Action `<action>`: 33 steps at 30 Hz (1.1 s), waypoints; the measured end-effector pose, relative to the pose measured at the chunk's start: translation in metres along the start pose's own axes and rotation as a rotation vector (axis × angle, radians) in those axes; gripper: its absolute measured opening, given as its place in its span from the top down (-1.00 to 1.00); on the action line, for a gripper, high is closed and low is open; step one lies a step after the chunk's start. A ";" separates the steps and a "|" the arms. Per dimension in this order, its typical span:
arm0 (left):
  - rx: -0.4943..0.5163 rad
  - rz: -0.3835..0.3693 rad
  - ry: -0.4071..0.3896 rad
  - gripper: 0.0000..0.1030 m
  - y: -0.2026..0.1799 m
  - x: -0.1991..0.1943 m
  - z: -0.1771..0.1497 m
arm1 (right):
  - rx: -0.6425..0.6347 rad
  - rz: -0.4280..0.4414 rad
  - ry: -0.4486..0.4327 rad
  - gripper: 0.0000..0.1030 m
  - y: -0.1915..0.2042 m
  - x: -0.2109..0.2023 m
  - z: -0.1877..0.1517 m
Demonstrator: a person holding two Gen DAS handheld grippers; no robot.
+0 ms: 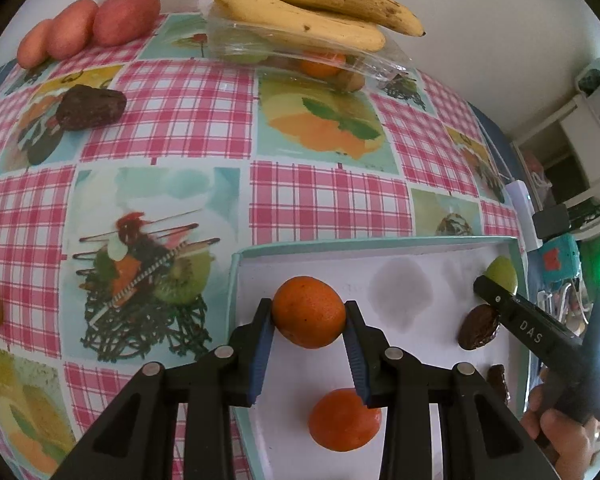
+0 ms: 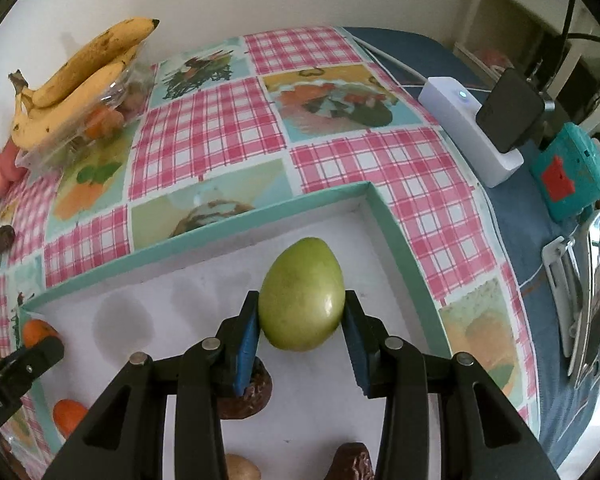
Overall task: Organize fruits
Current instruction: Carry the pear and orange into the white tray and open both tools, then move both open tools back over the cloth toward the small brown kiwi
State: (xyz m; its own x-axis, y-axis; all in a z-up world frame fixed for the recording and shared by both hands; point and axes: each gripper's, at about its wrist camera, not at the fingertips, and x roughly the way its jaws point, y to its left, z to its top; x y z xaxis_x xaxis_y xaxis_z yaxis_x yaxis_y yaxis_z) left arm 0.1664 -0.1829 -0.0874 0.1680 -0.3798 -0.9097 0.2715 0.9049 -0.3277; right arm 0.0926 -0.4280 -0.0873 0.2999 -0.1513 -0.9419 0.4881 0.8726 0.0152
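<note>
My left gripper (image 1: 308, 318) is shut on an orange mandarin (image 1: 308, 316) above the near-left part of the white, teal-rimmed tray (image 1: 236, 280). A second mandarin (image 1: 342, 420) lies on the tray floor below it. In the right wrist view my right gripper (image 2: 302, 316) is shut on a green pear-shaped fruit (image 2: 302, 294) over the tray's (image 2: 396, 236) far right corner. Dark dates (image 2: 246, 396) lie on the tray under the right gripper; one date (image 1: 478, 328) shows in the left wrist view beside the right gripper's finger (image 1: 512, 316).
Bananas (image 1: 312, 4) rest on a clear plastic pack (image 1: 284, 52) of fruit at the table's far edge. Three pink-red fruits (image 1: 92, 24) and a dark date (image 1: 90, 108) lie at the far left. A white power block (image 2: 472, 132) and teal device (image 2: 568, 168) sit right of the tray.
</note>
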 end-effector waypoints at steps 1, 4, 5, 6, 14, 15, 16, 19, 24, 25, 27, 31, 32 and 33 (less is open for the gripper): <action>0.000 0.000 0.003 0.27 0.000 0.000 0.000 | 0.004 0.004 0.000 0.19 -0.001 0.000 0.000; 0.002 0.004 0.016 0.27 -0.001 0.001 0.001 | 0.016 0.013 0.002 0.19 -0.003 -0.002 0.001; 0.004 0.007 0.018 0.27 -0.002 0.000 0.002 | 0.015 0.013 0.004 0.19 -0.003 -0.002 0.002; 0.007 0.008 0.021 0.25 -0.003 0.000 0.001 | 0.018 0.020 0.010 0.19 -0.002 -0.002 0.004; 0.033 0.000 -0.006 0.00 -0.013 -0.024 0.001 | 0.013 0.045 -0.034 0.05 0.003 -0.034 0.011; 0.036 -0.003 -0.011 -0.02 -0.013 -0.028 0.001 | 0.013 0.042 -0.038 0.05 0.004 -0.038 0.011; 0.038 -0.004 -0.015 -0.03 -0.013 -0.032 0.000 | 0.014 0.041 -0.041 0.04 0.004 -0.042 0.010; 0.045 0.006 -0.036 -0.21 -0.014 -0.044 -0.002 | 0.014 0.039 -0.042 -0.10 0.006 -0.051 0.005; 0.066 0.104 -0.070 -0.58 -0.005 -0.059 -0.010 | 0.045 0.041 -0.002 -0.11 0.007 -0.050 -0.012; 0.069 0.139 -0.076 -0.68 -0.002 -0.060 -0.013 | 0.052 0.046 0.005 -0.13 0.007 -0.049 -0.015; 0.064 0.207 -0.082 -0.93 0.008 -0.061 -0.018 | 0.062 0.049 0.011 -0.41 0.008 -0.049 -0.020; 0.044 0.269 -0.116 -1.00 0.030 -0.074 -0.026 | 0.053 0.044 -0.012 -0.67 0.012 -0.055 -0.026; 0.034 0.284 -0.128 -1.00 0.036 -0.078 -0.027 | 0.047 0.045 -0.015 -0.67 0.013 -0.057 -0.028; 0.026 0.302 -0.141 -1.00 0.041 -0.082 -0.030 | 0.042 0.045 -0.018 -0.68 0.015 -0.058 -0.031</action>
State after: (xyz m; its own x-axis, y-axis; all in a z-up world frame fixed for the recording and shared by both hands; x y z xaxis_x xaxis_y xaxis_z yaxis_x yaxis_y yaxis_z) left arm 0.1359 -0.1089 -0.0342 0.3738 -0.1195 -0.9198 0.2128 0.9763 -0.0404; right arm 0.0568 -0.3920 -0.0428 0.3367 -0.1208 -0.9338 0.5077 0.8585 0.0720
